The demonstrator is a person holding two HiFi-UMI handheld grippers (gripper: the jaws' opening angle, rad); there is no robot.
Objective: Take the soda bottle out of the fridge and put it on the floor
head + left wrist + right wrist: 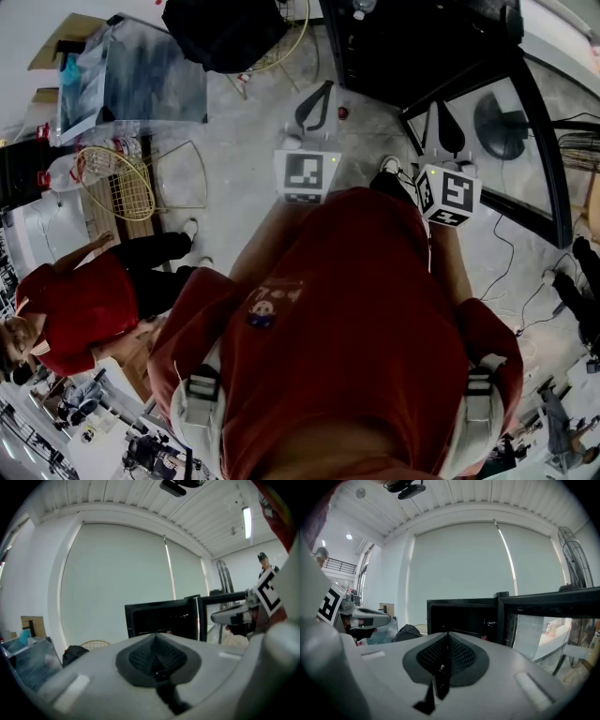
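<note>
A grey, mottled concrete floor (244, 141) is seen from above, much of it covered by the wearer's red shirt (356, 319) (soft cloth, with a small printed figure on the chest). A boxy black fridge (412, 47) is stood at the top of the head view, its upper part cut off by the frame. Its door (525, 150), a glass pane in a black frame, is swung wide open to the right. The interior is dark and little can be made out in it.

At the left, a clear, glossy plastic box (141, 80), a lumpy black bag (225, 33) and a yellow-framed, string-meshed racket (117, 183) are laid on the floor.

The left tongs (154, 637) and the right tongs (448, 637) are held side by side before the fridge, apart from it. Each is of smooth grey plastic with dark, mesh-textured pads (461, 656). In both gripper views the pads are pressed together along one seam, with nothing between them. A left cube (307, 176) and a right cube (448, 194), faced with black-and-white square markers, are carried behind the jaws.

The soda bottle cannot be picked out with certainty. Only a small red spot (484, 638) is shown low in the fridge's opening, near the hinge side, too small for its shape to be told.
</note>
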